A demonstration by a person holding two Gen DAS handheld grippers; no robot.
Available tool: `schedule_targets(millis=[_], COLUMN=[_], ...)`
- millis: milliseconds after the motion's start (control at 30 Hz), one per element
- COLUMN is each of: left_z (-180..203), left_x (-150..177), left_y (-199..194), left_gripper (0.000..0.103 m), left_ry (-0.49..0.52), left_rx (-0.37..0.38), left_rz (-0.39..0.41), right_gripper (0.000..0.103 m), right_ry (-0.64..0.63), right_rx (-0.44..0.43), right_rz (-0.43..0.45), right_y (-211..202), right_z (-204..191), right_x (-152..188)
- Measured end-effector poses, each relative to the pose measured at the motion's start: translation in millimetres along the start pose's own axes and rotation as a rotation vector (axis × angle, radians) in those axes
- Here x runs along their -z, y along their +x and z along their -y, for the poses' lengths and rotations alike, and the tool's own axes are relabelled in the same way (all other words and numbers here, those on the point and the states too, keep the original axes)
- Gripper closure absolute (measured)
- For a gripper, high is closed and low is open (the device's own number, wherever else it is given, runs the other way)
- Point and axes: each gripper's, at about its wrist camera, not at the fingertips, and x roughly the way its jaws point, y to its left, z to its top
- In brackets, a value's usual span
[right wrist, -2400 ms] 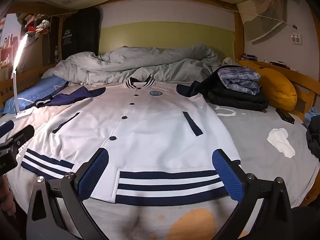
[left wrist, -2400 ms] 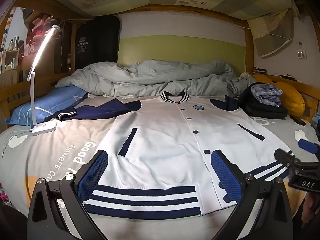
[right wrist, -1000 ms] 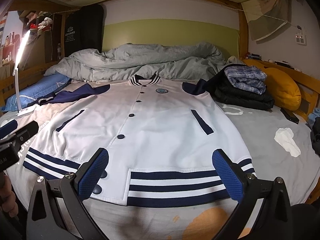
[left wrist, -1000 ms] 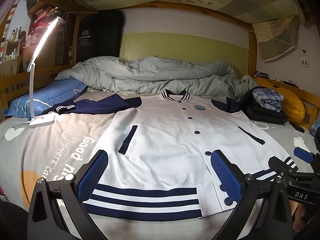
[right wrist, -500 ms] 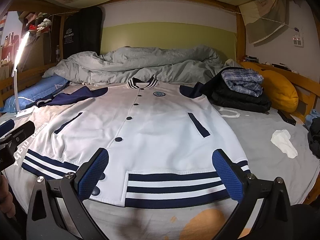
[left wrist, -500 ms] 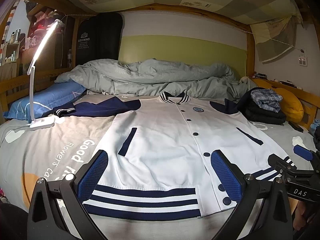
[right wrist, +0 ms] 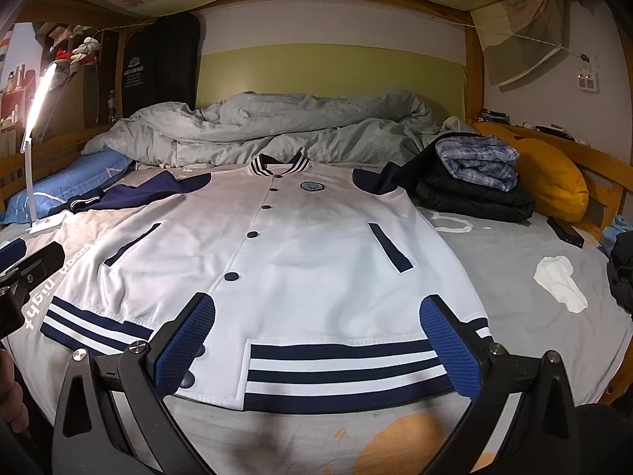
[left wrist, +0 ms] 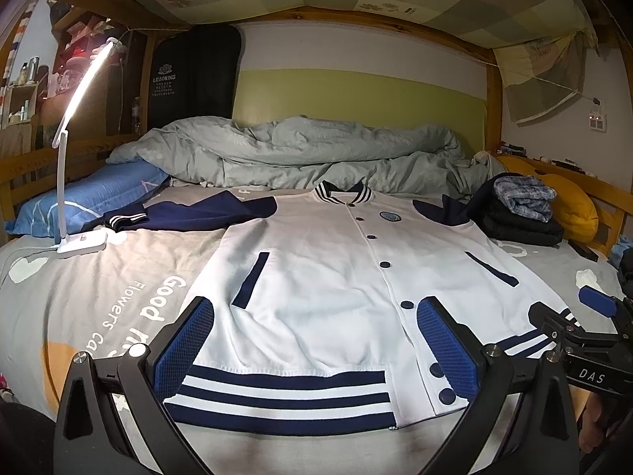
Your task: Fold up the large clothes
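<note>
White-and-navy cotton varsity jacket (left wrist: 328, 289) lies flat on the bed, collar far, striped hem near both spread, empty tools (left wrist: 316, 356) (right wrist: 320, 352).

Ahead of the left gripper (left wrist: 314, 352), open bedsheet (left wrist: 79, 297) is seen to its left, bounded by a desk lamp (left wrist: 81, 243). Ahead of the right gripper (right wrist: 318, 350), passage to its right is narrowed by a white cloth (right wrist: 560, 283), a folded clothes pile (right wrist: 472, 182) and a phone (right wrist: 567, 232).
</note>
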Motion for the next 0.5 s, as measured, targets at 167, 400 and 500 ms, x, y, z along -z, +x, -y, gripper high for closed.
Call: schedule_targets(millis=[167, 400, 500], left_z=[0.7, 0.5, 0.4], left_x=[0.4, 0.0, 0.2], left_y=[0.4, 0.5, 0.5], left_gripper=[0.000, 0.000, 0.000], left_ry=[0.000, 0.000, -0.002], left_rx=[0.000, 0.000, 0.002], left_rz=[-0.002, -0.002, -0.003], right_gripper=[0.000, 0.000, 0.000], right_ry=[0.005, 0.004, 0.004], right_rx=[0.004, 0.006, 0.005], right_rz=[-0.001, -0.001, 0.000], right_y=[1.0, 1.3, 1.3], right_z=[1.8, 1.6, 1.6], right_x=[0.5, 0.1, 0.2])
